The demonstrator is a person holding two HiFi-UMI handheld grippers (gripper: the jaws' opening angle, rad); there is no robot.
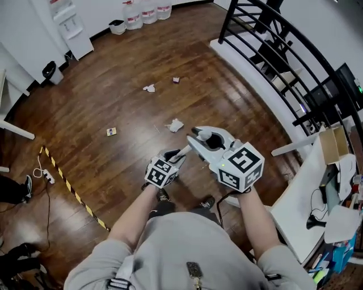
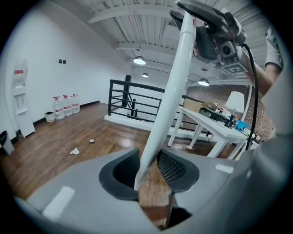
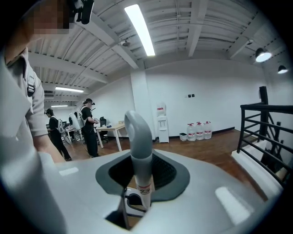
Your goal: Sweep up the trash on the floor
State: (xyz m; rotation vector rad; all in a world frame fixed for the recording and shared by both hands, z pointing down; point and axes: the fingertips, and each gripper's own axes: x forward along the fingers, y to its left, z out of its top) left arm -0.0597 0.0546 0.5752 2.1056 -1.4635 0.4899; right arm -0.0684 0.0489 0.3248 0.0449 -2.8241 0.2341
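A long white broom handle with a grey top end runs between my two grippers. The left gripper is shut on the white shaft, whose lower part is hidden below the jaws. Higher up, the right gripper is shut on the grey top end. Trash lies on the wood floor ahead of me: a crumpled paper nearest, another paper, a small scrap and a small card.
A black stair railing and a white table stand to the right. Water bottles, a bin and yellow-black floor tape lie at the back and left. People stand by desks in the right gripper view.
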